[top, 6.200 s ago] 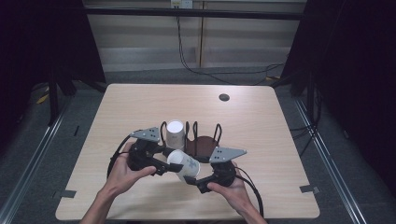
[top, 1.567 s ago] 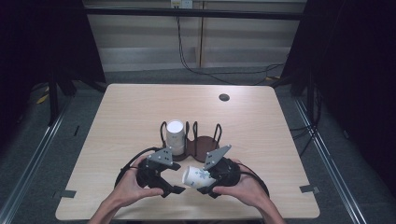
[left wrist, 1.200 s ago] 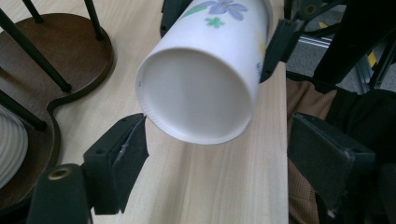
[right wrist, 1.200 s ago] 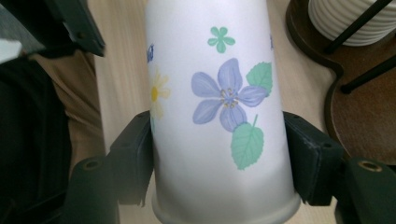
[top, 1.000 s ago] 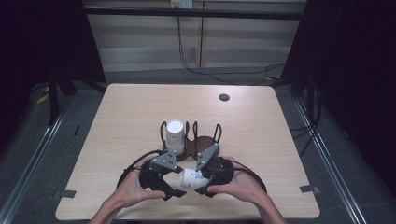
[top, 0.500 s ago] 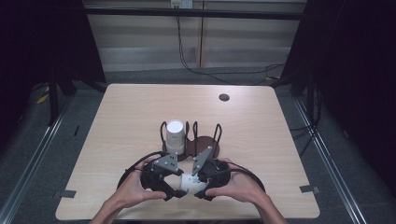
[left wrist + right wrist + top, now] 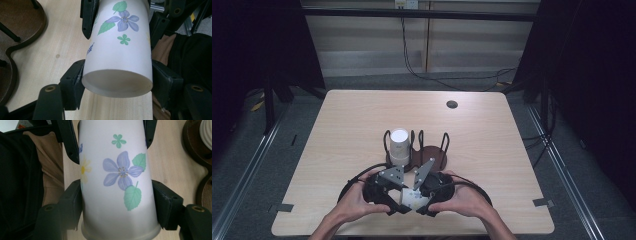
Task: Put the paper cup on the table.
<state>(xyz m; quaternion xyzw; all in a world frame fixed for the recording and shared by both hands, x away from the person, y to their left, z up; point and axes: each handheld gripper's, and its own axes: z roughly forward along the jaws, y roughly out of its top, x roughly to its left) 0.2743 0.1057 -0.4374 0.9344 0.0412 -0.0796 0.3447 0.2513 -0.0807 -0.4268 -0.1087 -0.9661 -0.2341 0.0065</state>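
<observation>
A white paper cup (image 7: 117, 50) printed with purple flowers and green leaves is held lying on its side just above the near edge of the counter (image 7: 342, 125), between the two hands. Its base end is gripped by the left tongs (image 7: 117, 82), whose jaws have just been closing and are now pressed against both sides of the cup near its recessed bottom. The other end is clamped by the right tongs (image 7: 117, 202), whose jaws are drawn in tight on the cup's sides. In the high view the cup (image 7: 411, 200) is seen between the left tongs (image 7: 398, 199) and the right tongs (image 7: 418, 196), both facing inward. Just beyond them, a dark wooden holder (image 7: 432, 156) with wire loops is standing on the counter, and a second white cup (image 7: 400, 146) is set upright in it.
</observation>
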